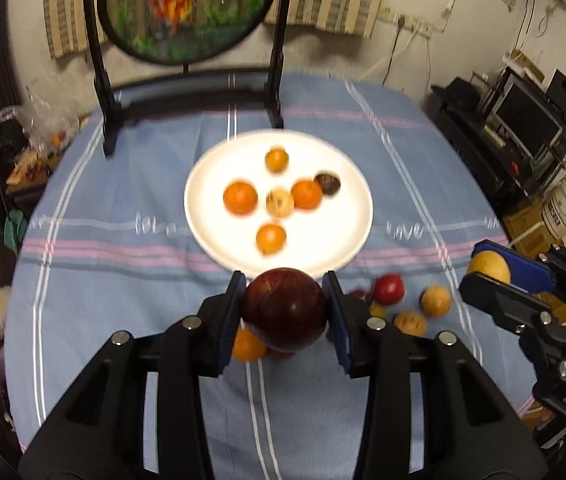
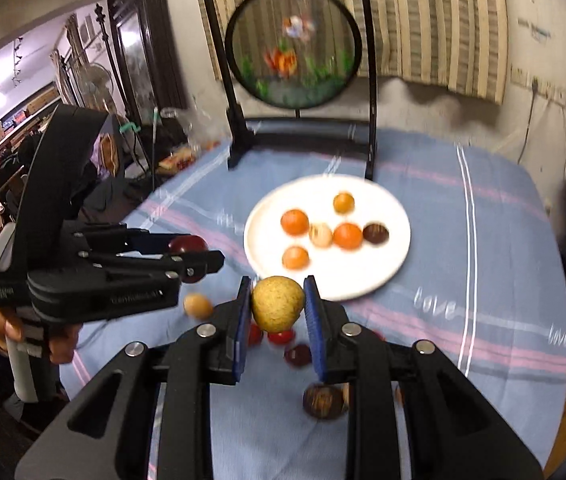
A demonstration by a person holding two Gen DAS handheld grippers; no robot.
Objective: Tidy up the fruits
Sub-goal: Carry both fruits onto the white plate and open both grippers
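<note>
Item one: your left gripper [image 1: 285, 314], low centre of the left wrist view, is clamped on a dark red apple [image 1: 284, 309], both blue pads pressed to its sides and the fruit clear of the cloth.

Item two: your right gripper [image 2: 278, 305], low centre of the right wrist view, is closed tight on a yellow fruit [image 2: 278, 304] (rough, speckled skin), also held off the table.

Item three: a white plate [image 1: 211, 184] sits mid-frame on the blue striped tablecloth [image 1: 103, 280]. It carries six fruits: four orange ones [image 1: 240, 198] set in a cross, a pale one [image 1: 280, 202] at the centre, and a dark brown one [image 1: 327, 184] at the right, touching the orange fruit beside it.

Item four: loose fruits lie on the cloth below and right of the plate in the left wrist view, among them a red one [image 1: 389, 289], a tan one [image 1: 436, 300] and an orange one [image 1: 248, 345] partly hidden beneath the apple.

Item five: a round fish picture [image 2: 295, 54] in a black stand occupies the upper centre, behind the plate.
</note>
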